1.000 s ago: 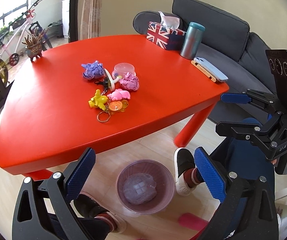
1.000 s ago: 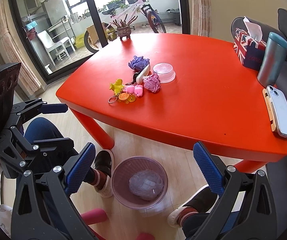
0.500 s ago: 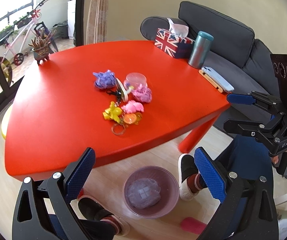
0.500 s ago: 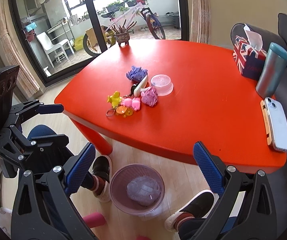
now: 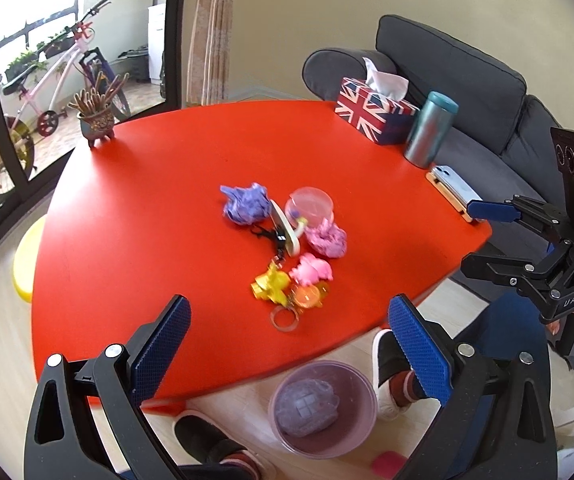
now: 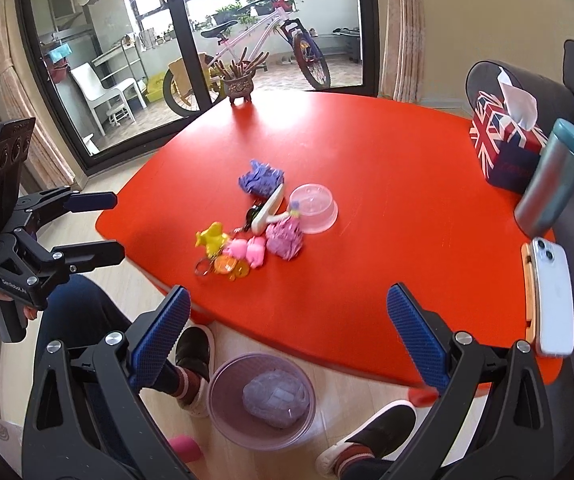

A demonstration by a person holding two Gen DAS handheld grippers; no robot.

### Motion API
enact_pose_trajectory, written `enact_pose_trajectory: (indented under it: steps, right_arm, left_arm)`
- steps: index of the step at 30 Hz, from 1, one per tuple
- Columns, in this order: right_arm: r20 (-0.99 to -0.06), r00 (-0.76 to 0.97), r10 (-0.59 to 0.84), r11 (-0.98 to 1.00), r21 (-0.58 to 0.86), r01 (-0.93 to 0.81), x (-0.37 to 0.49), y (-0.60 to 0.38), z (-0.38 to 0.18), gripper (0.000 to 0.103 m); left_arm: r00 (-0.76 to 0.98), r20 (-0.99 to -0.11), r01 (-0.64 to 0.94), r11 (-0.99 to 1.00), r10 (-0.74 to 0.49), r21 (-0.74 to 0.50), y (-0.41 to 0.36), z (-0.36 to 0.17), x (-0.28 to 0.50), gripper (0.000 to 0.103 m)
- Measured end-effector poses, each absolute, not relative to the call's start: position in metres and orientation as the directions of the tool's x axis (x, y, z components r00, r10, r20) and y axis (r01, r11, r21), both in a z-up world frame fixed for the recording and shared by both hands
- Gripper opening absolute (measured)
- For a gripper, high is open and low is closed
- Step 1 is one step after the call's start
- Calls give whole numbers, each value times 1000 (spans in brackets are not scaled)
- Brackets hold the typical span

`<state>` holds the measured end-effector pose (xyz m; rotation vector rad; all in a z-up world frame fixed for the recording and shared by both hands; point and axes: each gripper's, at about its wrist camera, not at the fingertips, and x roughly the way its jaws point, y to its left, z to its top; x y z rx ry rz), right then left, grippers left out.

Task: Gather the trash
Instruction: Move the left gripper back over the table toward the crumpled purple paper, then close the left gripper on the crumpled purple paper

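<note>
A purple crumpled paper wad [image 5: 245, 203] [image 6: 261, 178] and a pink crumpled wad [image 5: 326, 237] [image 6: 284, 236] lie mid-table on the red table [image 5: 147, 216] [image 6: 387, 200], among a clear plastic lid [image 5: 309, 204] [image 6: 313, 208] and a bunch of toy keychains [image 5: 287, 280] [image 6: 231, 252]. A pink bin [image 5: 323, 408] [image 6: 262, 400] holding one wad stands on the floor at the table's near edge. My left gripper [image 5: 287, 344] [image 6: 93, 224] is open over that edge. My right gripper [image 6: 287, 340] [image 5: 483, 236] is open too, to the right of it.
A Union Jack tissue box [image 5: 375, 114], a teal tumbler [image 5: 429, 130] and a phone [image 5: 453, 192] sit along the table's sofa side. A small plant pot [image 5: 97, 120] stands at the far corner. A person's slippered feet [image 6: 193, 364] flank the bin.
Both grippers have risen and moved forward toward the table; the clutter now sits lower and closer in both views. Both stayed open.
</note>
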<state>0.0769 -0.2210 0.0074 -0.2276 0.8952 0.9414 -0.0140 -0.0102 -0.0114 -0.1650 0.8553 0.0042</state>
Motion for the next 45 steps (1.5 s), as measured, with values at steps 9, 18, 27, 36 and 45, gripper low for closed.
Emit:
enact_pose_trajectory:
  steps: [9,18,27,36,45]
  right_arm:
    - [-763,256,594,597,204,-776,100,-206,-2,97]
    - [-776,234,585,602,223,-766,110,-202,-17,97]
    - [-782,230,580,616,235,-752,116,-208,-24,97]
    - [-785,227,576,625,244,-742,118,-214,-29,97]
    - [-785,226,576,625,246,-741,119,-215,-30,97]
  left_arm:
    - [636,-769,-69,988,-65,-140,12,-13,29,95]
    - [587,-804,-106,975,-96,-193,35,-29,81,95]
    - [506,-853,-206,942,-128,-264,56,-59,128,95]
    - [450,-871,-289,890,-198,-351,65,-86,150,95]
    - [435,-866,-290,873,-244,-392,62,-96,155,59]
